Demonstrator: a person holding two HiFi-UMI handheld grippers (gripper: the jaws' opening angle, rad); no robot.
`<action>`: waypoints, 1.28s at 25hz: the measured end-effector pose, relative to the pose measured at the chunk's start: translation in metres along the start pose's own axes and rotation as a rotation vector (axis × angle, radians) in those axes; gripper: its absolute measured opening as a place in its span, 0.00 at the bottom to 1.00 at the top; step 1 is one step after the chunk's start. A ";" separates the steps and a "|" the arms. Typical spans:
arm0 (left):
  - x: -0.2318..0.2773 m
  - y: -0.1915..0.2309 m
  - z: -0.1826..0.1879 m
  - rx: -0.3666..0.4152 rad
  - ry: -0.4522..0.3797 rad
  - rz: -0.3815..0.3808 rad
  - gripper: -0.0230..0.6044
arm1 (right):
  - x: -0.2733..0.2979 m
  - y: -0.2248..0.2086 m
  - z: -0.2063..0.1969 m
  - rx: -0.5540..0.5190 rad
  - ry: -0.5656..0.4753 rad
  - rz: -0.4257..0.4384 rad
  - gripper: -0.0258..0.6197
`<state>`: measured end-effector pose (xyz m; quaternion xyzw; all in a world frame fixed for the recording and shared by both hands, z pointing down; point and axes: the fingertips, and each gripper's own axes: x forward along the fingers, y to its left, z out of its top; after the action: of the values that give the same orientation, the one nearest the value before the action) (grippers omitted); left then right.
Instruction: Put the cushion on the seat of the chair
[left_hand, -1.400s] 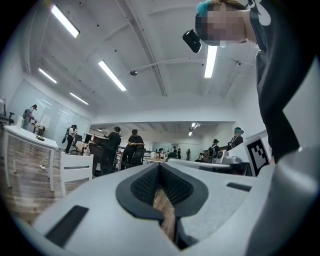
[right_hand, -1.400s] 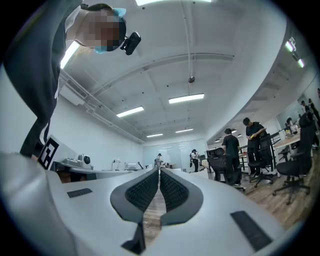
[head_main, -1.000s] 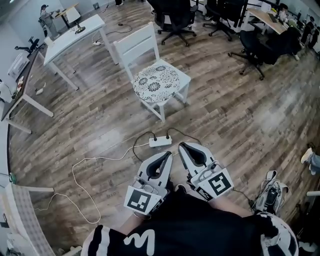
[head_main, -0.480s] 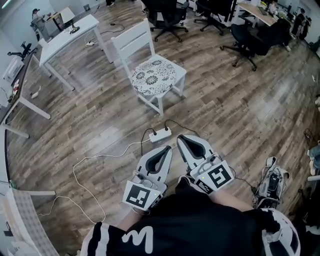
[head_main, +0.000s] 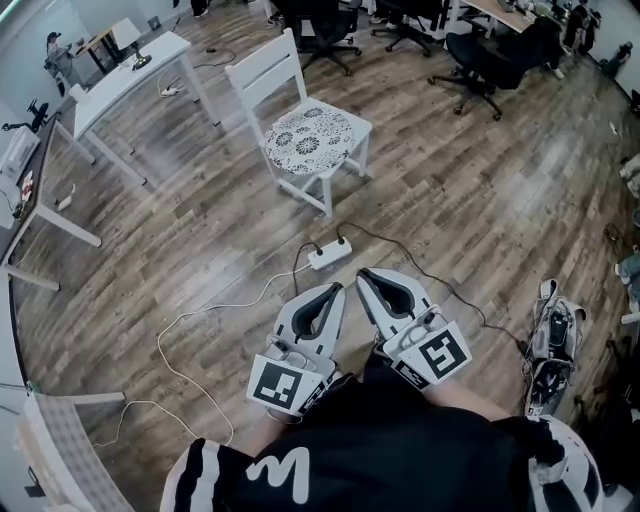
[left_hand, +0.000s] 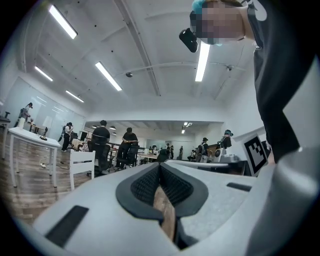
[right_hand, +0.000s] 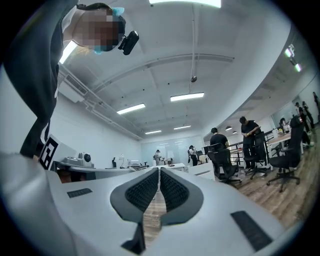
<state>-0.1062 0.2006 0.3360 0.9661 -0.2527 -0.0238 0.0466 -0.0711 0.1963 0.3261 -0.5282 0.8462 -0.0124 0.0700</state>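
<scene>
Open office, wood-plank floor.

The white wooden chair stands upper centre in the head view, its slatted back on the far side. The round cushion, white with a dark flower print, lies flat on the seat. It covers most of the seat, and a strip of white seat shows at the right edge.

Both grippers are low in the head view, close to the person's body and well apart from the chair.
- Left gripper: jaws pressed together, ribbed pads meeting at the tips, nothing between them (in its own view only floor shows through the slit behind the tips).
- Right gripper: jaws likewise pressed together, nothing held.
- The two sit side by side, tips near each other but not touching, both pointing roughly toward the chair.
- A marker cube sits at the rear of each.

On the floor between the grippers and the chair lies a white power strip. A thin white cable loops away from it to the left.

A white table stands left of the chair. Black office chairs stand beyond it, upper right.

The left gripper view shows the white chair at the left, with people standing farther back.
</scene>
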 end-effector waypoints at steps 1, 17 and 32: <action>-0.006 -0.001 0.000 0.001 0.001 -0.011 0.05 | -0.001 0.006 0.000 -0.001 -0.003 -0.011 0.08; -0.061 -0.007 0.007 0.002 -0.023 -0.032 0.05 | -0.018 0.062 0.002 -0.043 -0.001 -0.042 0.08; -0.075 -0.007 0.008 0.003 -0.029 -0.039 0.05 | -0.016 0.080 -0.005 -0.060 0.021 -0.016 0.08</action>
<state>-0.1686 0.2432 0.3287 0.9705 -0.2345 -0.0381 0.0410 -0.1358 0.2454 0.3249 -0.5366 0.8426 0.0070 0.0450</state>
